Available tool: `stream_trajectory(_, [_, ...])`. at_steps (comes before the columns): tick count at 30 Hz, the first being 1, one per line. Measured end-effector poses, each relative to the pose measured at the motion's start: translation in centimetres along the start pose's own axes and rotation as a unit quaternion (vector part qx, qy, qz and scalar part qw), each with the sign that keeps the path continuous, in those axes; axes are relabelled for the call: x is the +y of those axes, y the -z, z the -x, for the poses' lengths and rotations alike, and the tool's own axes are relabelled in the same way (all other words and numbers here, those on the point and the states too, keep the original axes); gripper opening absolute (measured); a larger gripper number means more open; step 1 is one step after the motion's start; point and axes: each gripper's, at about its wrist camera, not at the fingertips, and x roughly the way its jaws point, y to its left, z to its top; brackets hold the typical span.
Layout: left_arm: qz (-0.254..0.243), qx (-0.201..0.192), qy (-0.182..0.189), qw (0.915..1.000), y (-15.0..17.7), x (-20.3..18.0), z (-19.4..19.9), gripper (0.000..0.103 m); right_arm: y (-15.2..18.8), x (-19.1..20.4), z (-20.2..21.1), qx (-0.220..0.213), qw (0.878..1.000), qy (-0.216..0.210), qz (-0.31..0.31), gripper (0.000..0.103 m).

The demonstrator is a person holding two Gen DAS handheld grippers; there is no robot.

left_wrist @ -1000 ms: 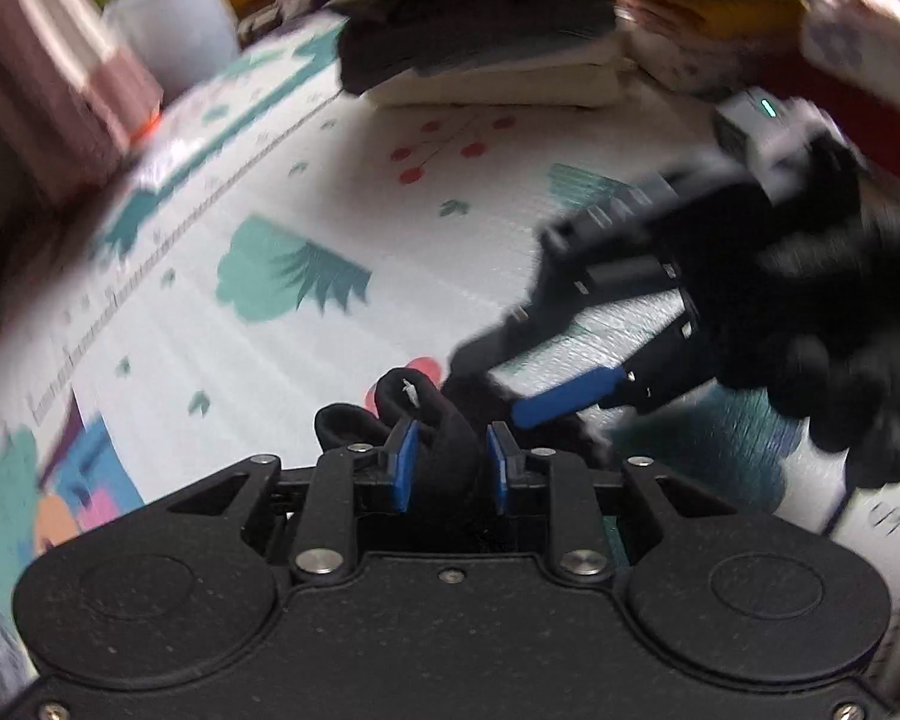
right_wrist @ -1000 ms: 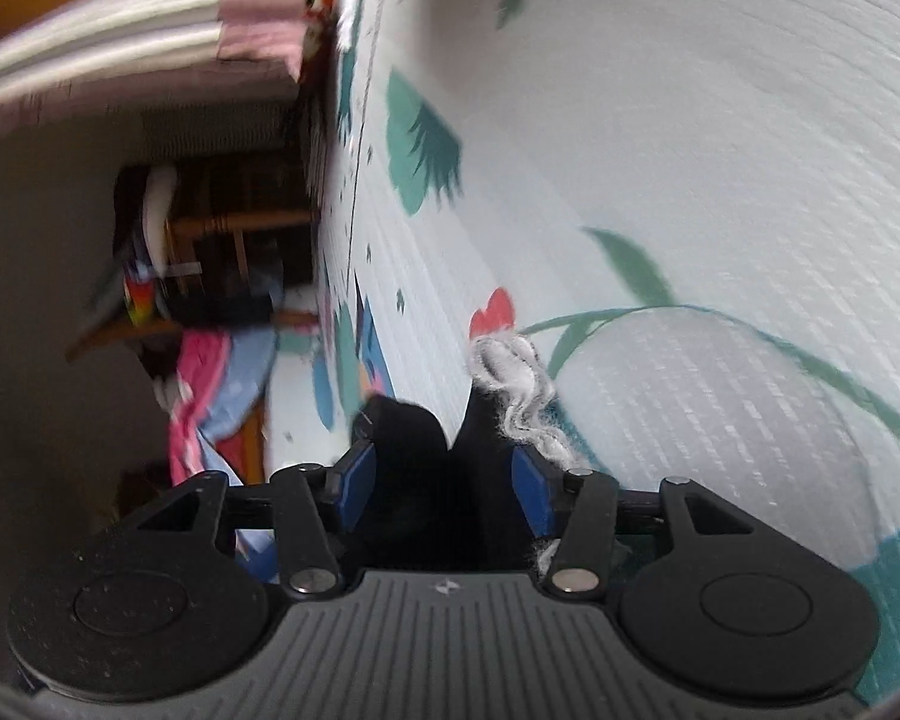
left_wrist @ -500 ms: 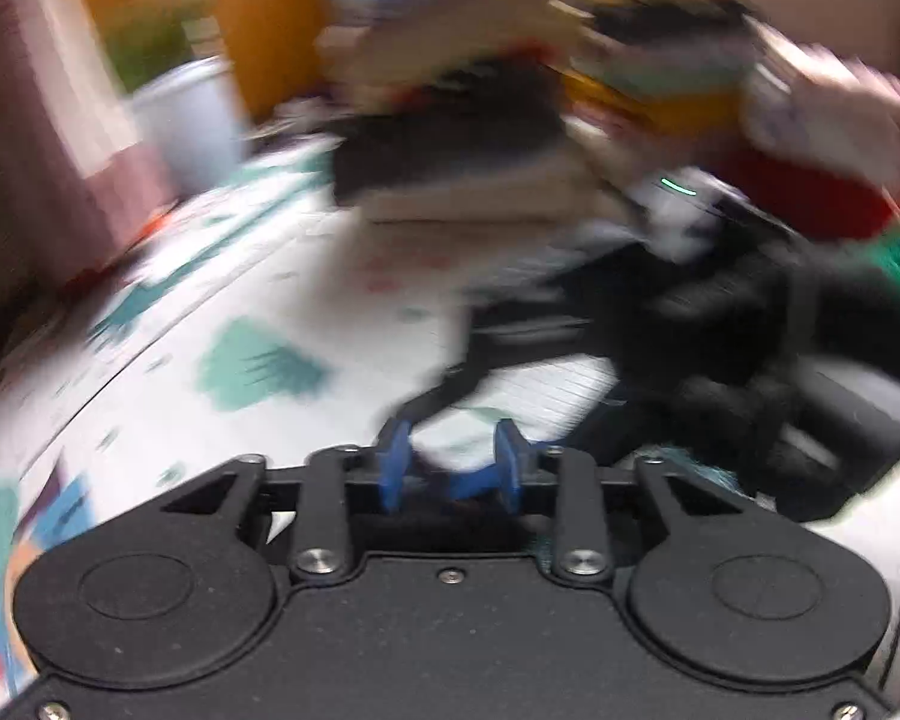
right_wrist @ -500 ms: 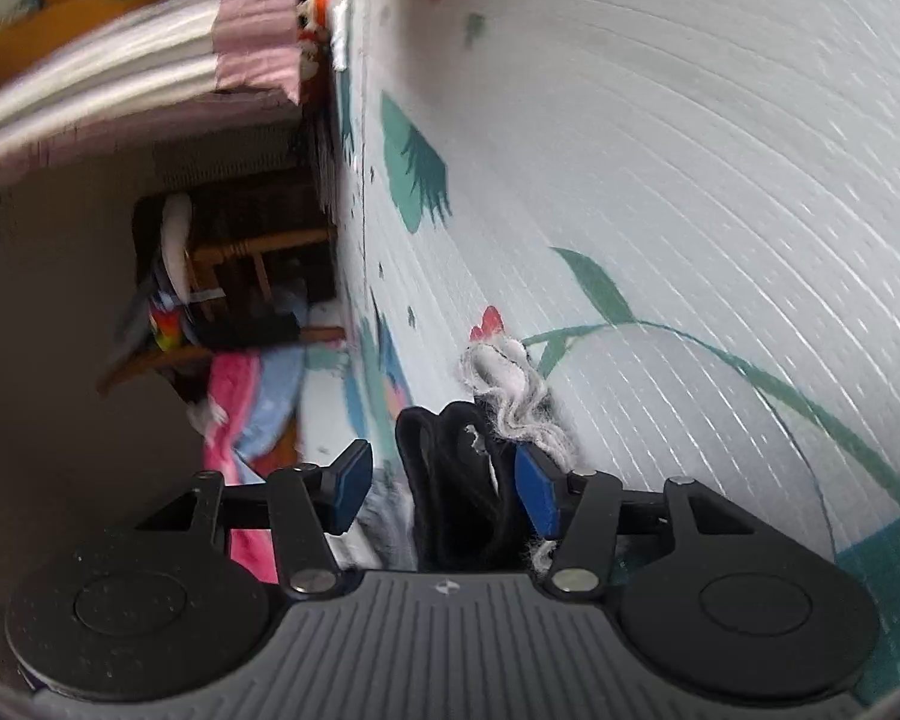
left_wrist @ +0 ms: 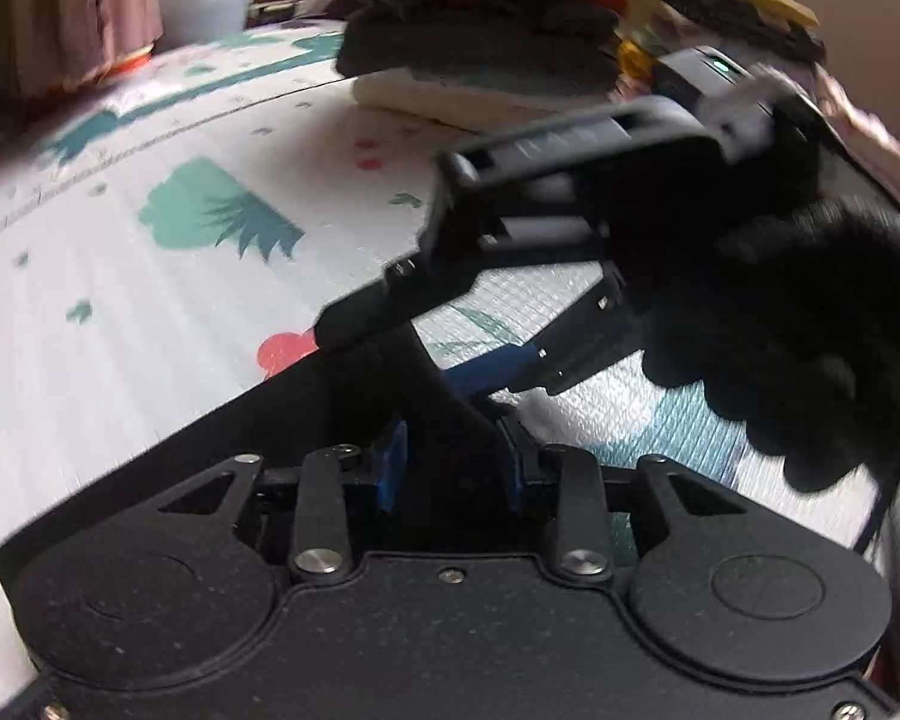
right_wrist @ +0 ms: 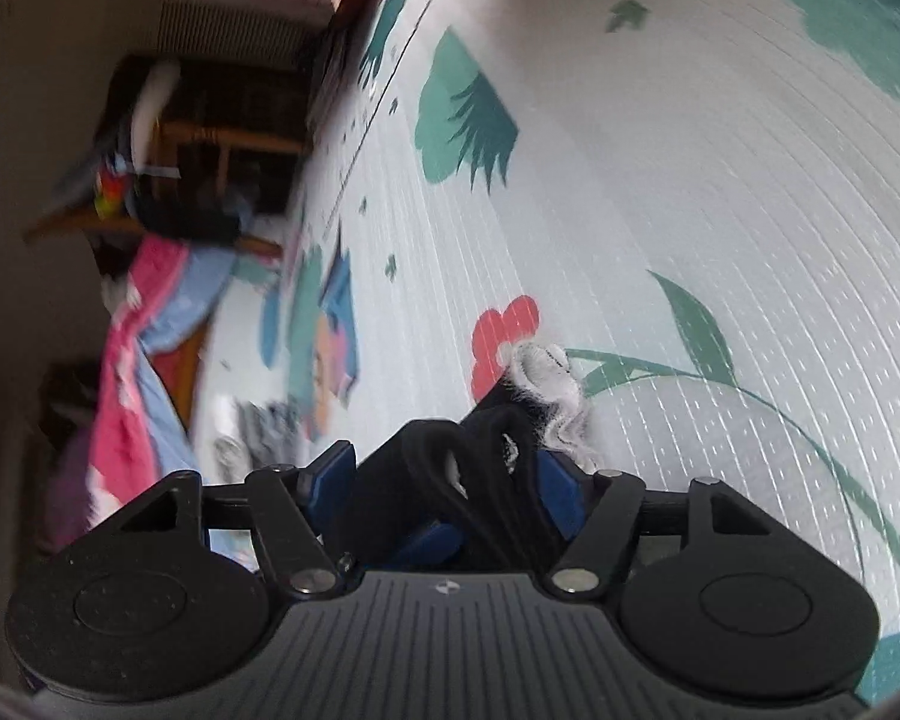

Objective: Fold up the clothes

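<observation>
Across the printed play mat point(left_wrist: 150, 300), a black garment point(left_wrist: 354, 414) is stretching from lower left toward frame centre, the left gripper point(left_wrist: 450, 468) clamping its fold while the right gripper point(right_wrist: 444, 480), tilted sideways, is pinching bunched black fabric.

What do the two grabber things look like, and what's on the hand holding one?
The left gripper has a speckled black body with two round discs, silver screws and blue pads on its jaws. The right gripper has a ribbed grey-black top, a small round emblem and blue pads too. Seen from the left, it shows a small green light, and a fuzzy black glove covers the hand.
</observation>
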Motion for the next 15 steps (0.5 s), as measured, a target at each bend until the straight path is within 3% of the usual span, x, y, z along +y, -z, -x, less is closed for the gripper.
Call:
stream_trajectory(2, [0.010,-0.003,0.014,0.9998,-0.3,1.1,0.6,0.032,0.3,1.0,-0.2,0.002,0.999,0.024,0.036,0.063])
stream_trajectory(4, [-0.010,0.010,0.039,0.9992,-0.6,1.6,1.4,0.039,0.8,2.0,-0.4,0.006,0.996,0.051,0.078,0.060])
stream_trajectory(6, [-0.056,0.052,0.054,0.9956,-0.6,2.3,2.1,0.043,1.4,2.5,-0.3,0.007,0.991,0.065,0.113,0.058])
stream_trajectory(10, [-0.167,0.155,0.078,0.9706,-0.1,3.8,6.9,0.043,2.3,3.1,-0.1,-0.001,0.984,0.089,0.152,0.047])
stream_trajectory(13, [-0.210,0.164,0.075,0.9609,0.1,4.7,11.3,0.048,2.7,3.8,-0.5,-0.004,0.976,0.114,0.184,0.040])
stream_trajectory(15, [-0.208,0.130,0.043,0.9686,0.4,5.3,12.1,0.049,3.0,4.5,-0.8,-0.007,0.969,0.132,0.209,0.032])
